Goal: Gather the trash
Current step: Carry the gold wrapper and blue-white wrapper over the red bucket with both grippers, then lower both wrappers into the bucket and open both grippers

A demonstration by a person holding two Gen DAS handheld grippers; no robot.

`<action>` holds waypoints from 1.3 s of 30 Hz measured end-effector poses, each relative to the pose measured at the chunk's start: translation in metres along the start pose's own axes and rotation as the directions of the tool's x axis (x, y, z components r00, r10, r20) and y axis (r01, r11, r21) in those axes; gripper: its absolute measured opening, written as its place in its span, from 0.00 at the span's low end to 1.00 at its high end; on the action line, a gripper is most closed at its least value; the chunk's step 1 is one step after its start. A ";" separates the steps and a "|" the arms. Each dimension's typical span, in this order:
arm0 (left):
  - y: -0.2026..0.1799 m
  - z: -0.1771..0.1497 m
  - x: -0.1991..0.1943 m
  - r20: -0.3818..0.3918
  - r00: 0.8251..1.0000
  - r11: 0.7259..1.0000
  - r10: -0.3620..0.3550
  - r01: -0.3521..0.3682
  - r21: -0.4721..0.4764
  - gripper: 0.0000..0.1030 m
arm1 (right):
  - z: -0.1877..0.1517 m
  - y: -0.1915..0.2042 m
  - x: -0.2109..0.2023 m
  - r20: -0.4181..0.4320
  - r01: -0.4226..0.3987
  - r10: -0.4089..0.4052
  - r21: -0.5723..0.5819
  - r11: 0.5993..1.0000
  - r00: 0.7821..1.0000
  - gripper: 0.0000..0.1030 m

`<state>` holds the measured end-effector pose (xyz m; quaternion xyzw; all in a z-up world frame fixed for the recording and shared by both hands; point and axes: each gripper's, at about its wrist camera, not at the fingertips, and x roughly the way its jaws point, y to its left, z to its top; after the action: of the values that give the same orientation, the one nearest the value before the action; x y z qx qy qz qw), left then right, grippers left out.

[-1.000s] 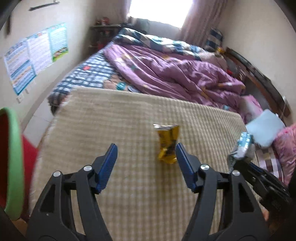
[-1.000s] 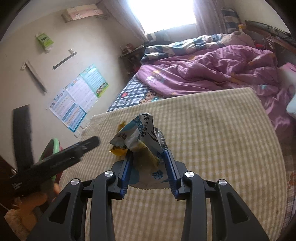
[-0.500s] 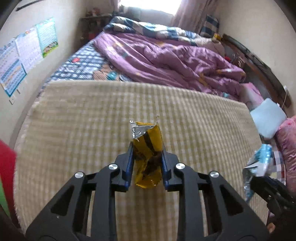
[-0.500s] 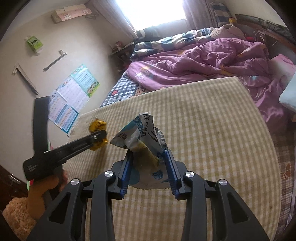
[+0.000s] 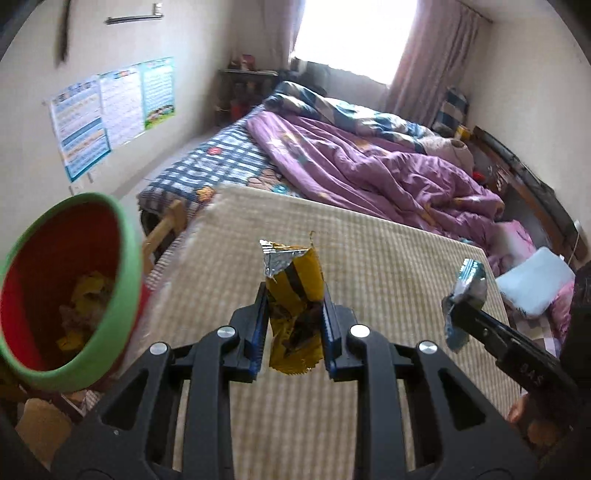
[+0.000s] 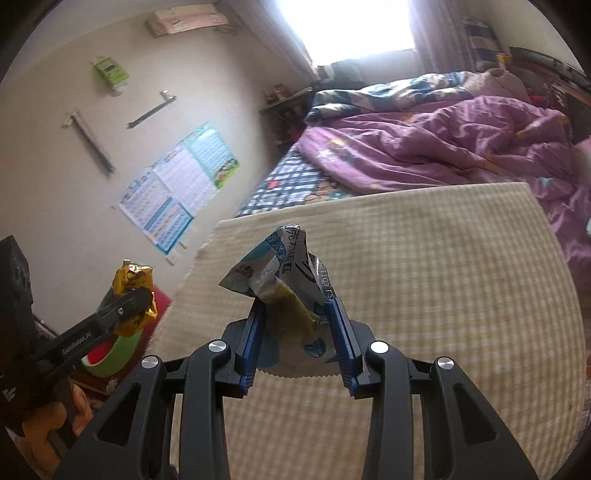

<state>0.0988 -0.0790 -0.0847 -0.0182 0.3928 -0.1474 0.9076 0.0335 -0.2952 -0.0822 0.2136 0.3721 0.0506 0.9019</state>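
- Left claw point(image 5: 293, 325) pinches a yellow wrapper point(image 5: 295, 295), held up beside the bin point(image 5: 127, 266).
- Right claw point(image 6: 297, 332) grips a white wrapper point(image 6: 284, 280), lifted over the mat point(image 6: 443, 295).

Bedroom, cream walls point(image 6: 55, 155). Bright window point(image 5: 351, 33) at far end, mauve curtain point(image 5: 436, 62) at its right side. Bed under rumpled purple quilt point(image 5: 369, 166), blue plaid sheet point(image 5: 218, 162) along its left edge. Beige checked mat point(image 5: 369, 258) in foreground. Study charts point(image 5: 110, 110) on left wall. Dark shelf point(image 5: 243, 88) in far left corner. Green box point(image 6: 110, 72) high on wall.
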 end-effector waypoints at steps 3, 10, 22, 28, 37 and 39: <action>0.012 -0.004 -0.016 0.024 0.999 0.999 0.042 -0.042 -0.006 0.23 | -0.002 0.016 0.001 -0.005 -0.031 0.030 -0.024 0.999 1.000 0.35; 0.045 -0.012 -0.047 0.075 0.987 0.990 0.139 -0.136 -0.041 0.23 | 0.000 0.059 -0.002 0.000 -0.083 0.083 -0.103 0.991 0.997 0.35; 0.106 -0.022 -0.075 0.103 0.958 0.958 0.267 -0.252 -0.139 0.24 | -0.003 0.115 0.012 -0.024 -0.157 0.155 -0.194 0.968 0.988 0.35; 0.125 -0.027 -0.075 0.092 0.950 0.946 0.300 -0.284 -0.154 0.24 | -0.008 0.137 0.025 -0.048 -0.183 0.177 -0.222 0.958 0.983 0.35; 0.149 -0.027 -0.074 0.081 0.944 0.938 0.319 -0.302 -0.171 0.24 | -0.017 0.164 0.044 -0.084 -0.206 0.191 -0.251 0.946 0.978 0.35; 0.154 -0.028 -0.072 0.078 0.944 0.936 0.321 -0.304 -0.176 0.24 | -0.020 0.171 0.047 -0.089 -0.209 0.192 -0.259 0.943 0.977 0.35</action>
<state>0.0709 0.0905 -0.0757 -0.0367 0.3531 0.0322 0.9343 0.0650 -0.1222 -0.0526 0.1251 0.3662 0.1983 0.9005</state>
